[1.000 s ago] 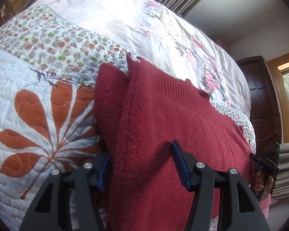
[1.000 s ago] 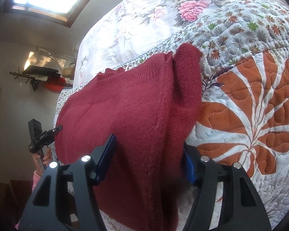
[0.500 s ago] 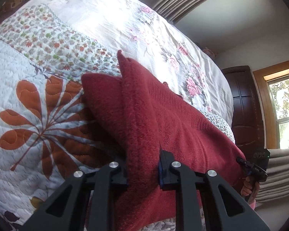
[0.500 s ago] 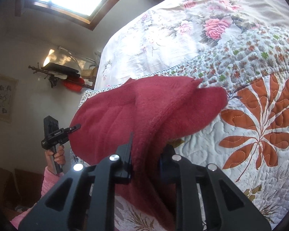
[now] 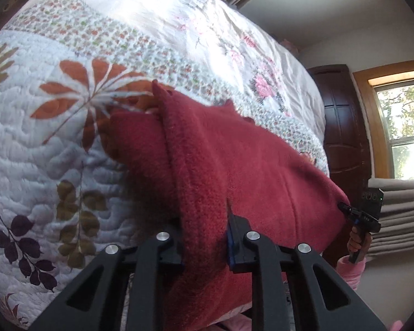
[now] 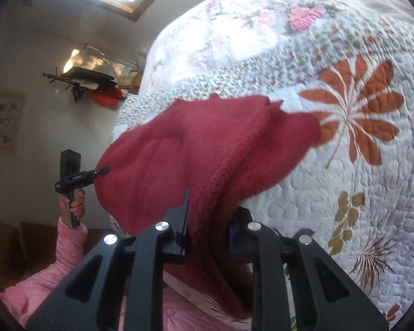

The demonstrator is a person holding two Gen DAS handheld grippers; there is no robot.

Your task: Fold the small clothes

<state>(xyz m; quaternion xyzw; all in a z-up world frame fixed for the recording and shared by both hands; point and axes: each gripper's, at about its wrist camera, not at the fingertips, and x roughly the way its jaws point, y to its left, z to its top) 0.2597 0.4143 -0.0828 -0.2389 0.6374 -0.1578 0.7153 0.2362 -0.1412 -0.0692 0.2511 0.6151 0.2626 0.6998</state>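
**Red sweater lifted by its near edge, both tongs clamped on it**

The red fleece sweater point(image 5: 234, 165) lies on the bed, its near hem raised off the quilt point(image 5: 41, 151) and its far part resting on the cover, with one sleeve point(image 5: 135, 138) lying flat to the side. The left tongs point(image 5: 204, 237) are closed on a thick ridge of the fabric at one near corner; the right tongs point(image 6: 209, 220) pinch the other corner the same way. Gripping both corners keeps the hem stretched between them, so the cloth should travel as one straight edge instead of bunching. I judge this the carry of a fold, the hem bound for the far, neck end. Each wrist view shows the opposite handle in the person's hand point(image 6: 76, 201), pink sleeve point(image 6: 69, 242) below.
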